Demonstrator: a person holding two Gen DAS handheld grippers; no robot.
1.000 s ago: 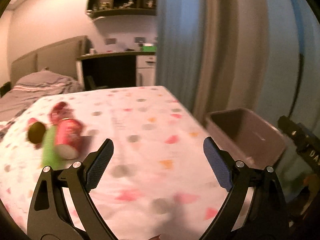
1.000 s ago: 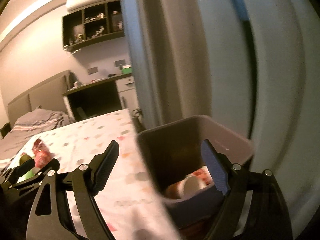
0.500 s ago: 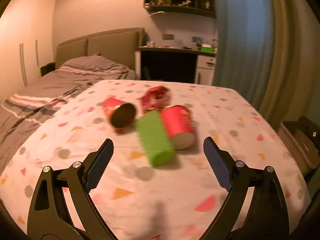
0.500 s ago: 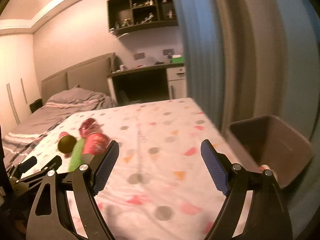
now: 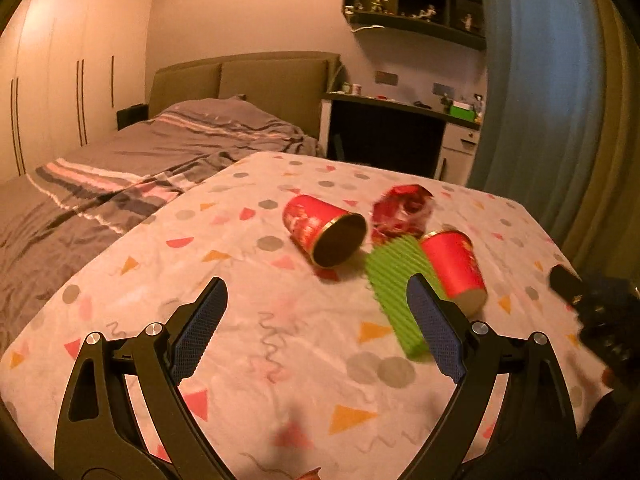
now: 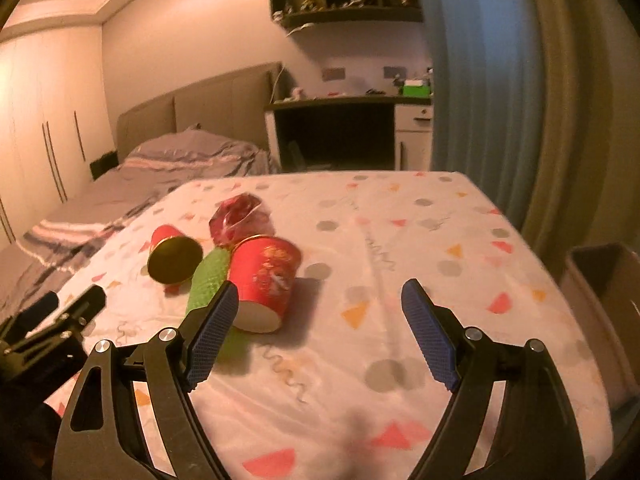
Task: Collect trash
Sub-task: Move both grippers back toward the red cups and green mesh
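Observation:
Trash lies on a table with a dotted pink cloth point(image 5: 248, 320): a red cup with a gold inside point(image 5: 324, 232) on its side, a crumpled red wrapper point(image 5: 400, 212), a green ridged sleeve point(image 5: 396, 284) and a second red cup point(image 5: 456, 268) lying down. The right wrist view shows the same gold-lined cup point(image 6: 172, 254), wrapper point(image 6: 238, 220), green sleeve point(image 6: 208, 280) and red cup point(image 6: 266, 280). My left gripper point(image 5: 316, 320) is open and empty, short of the pile. My right gripper point(image 6: 320, 328) is open and empty, just right of the red cup.
A grey-brown bin point(image 6: 608, 292) stands off the table's right edge. A bed point(image 5: 120, 168) lies to the left, a desk point(image 5: 396, 136) behind, curtains point(image 5: 560, 100) at the right. The left gripper also shows at the lower left of the right wrist view point(image 6: 52, 320).
Both grippers have swung left, away from the bin and toward the trash pile. The pile now lies closer in both views. Both stay open and empty.

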